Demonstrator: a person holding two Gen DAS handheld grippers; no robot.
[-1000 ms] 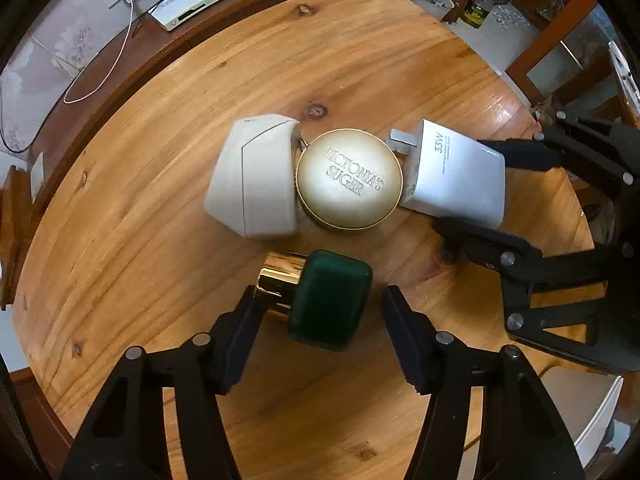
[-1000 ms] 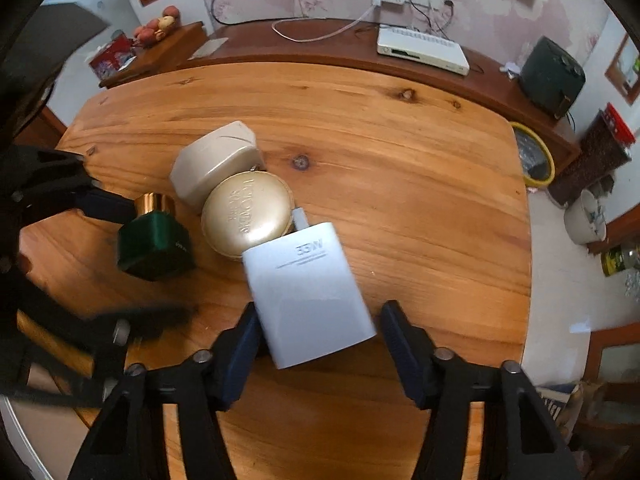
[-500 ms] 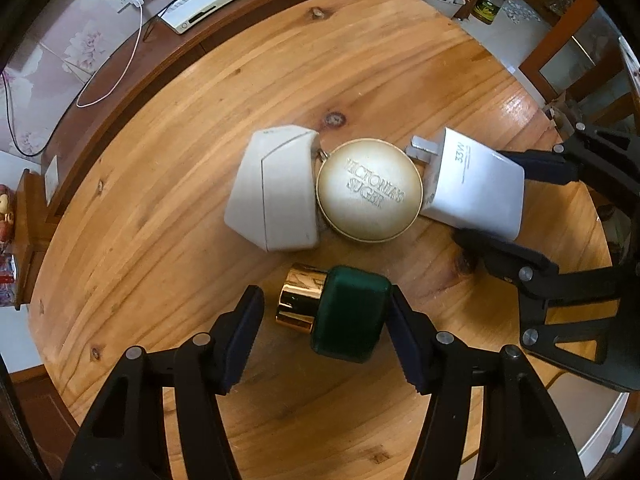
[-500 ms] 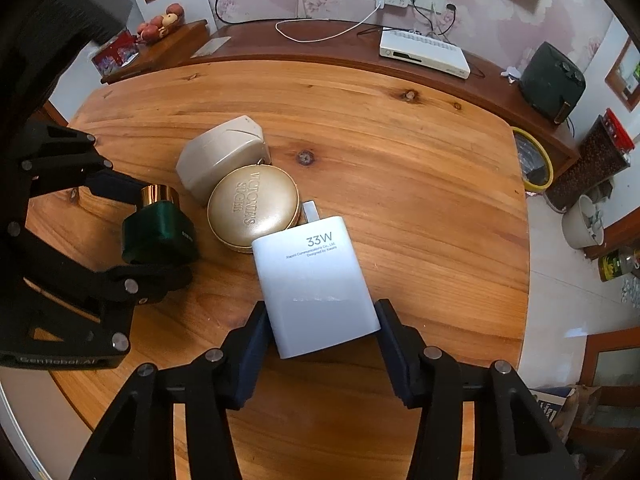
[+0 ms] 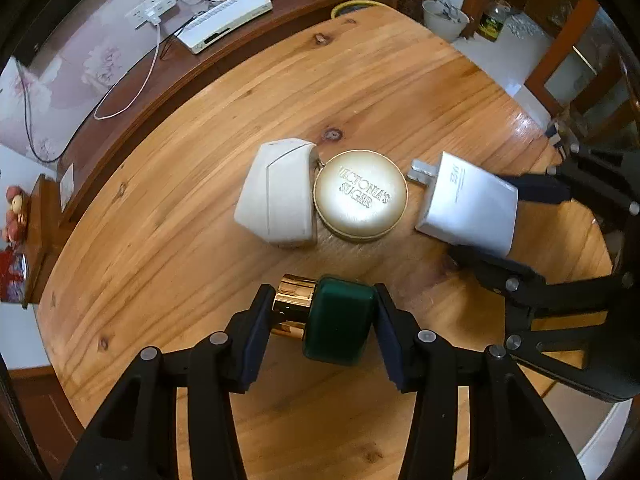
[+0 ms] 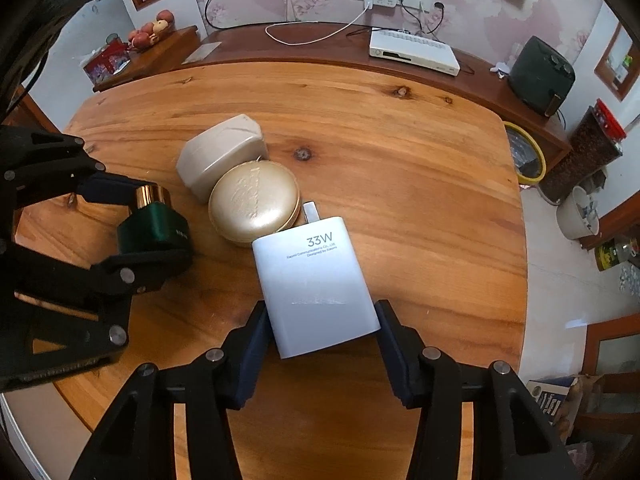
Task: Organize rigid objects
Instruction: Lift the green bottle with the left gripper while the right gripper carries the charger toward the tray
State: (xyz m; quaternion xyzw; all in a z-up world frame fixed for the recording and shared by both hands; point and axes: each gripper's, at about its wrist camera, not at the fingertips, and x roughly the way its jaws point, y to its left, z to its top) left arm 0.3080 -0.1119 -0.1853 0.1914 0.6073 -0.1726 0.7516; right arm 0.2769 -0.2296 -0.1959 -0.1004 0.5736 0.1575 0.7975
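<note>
Now left tongs (image 5: 316, 322) just closed onto green bottle (image 5: 338, 322); right tongs (image 6: 322, 338) clamp white charger (image 6: 316, 284).

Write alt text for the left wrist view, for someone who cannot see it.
The left gripper, whose jaws have just been closing, clamps a green bottle with a gold cap on a wooden table. Beyond lie a beige case touching a round gold tin; at right, the right gripper holds a white charger.

On the wooden table (image 6: 400, 152): one white charger (image 6: 316, 280), one round gold case (image 6: 254, 210), one beige box (image 6: 220, 152), one green perfume bottle (image 6: 154, 226). Two grippers, left (image 5: 318, 320) and right (image 6: 322, 336).
</note>
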